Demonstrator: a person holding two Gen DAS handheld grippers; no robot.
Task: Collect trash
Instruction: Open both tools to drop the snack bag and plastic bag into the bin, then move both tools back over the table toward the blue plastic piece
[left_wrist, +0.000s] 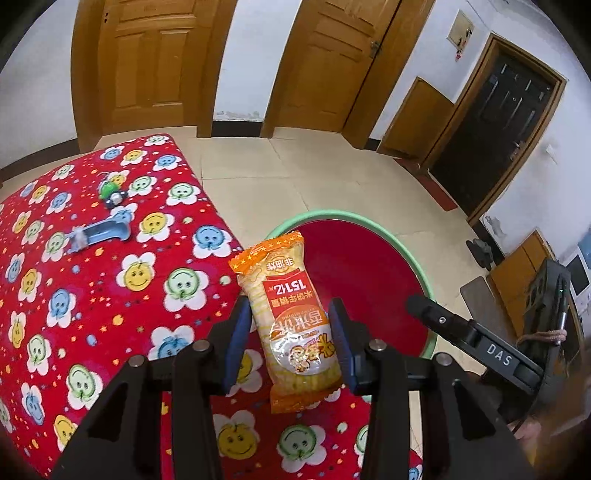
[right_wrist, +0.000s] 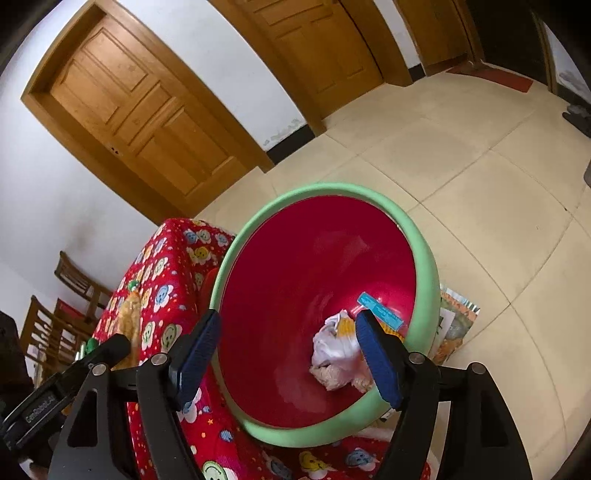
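Trash collection is part done: my left hand-held gripper (left_wrist: 288, 339) pinches an orange snack packet (left_wrist: 291, 314) between its blue pads, holding it just over the bench (left_wrist: 92, 295) edge beside the bin (left_wrist: 369, 266). That bin, red inside with a green rim, already holds a crumpled white wad (right_wrist: 338, 350) and a blue-labelled scrap (right_wrist: 380, 312). Left on the bench's red smiley-face cloth are a grey-blue item (left_wrist: 99, 234) and a small green one (left_wrist: 110, 192), well apart from me; whether both count as rubbish I can only guess. My right hand-held gripper (right_wrist: 288, 358) hangs above the bin mouth, tilted down into it, fingers spread wide and empty. My guess is the packet goes into the bin next.
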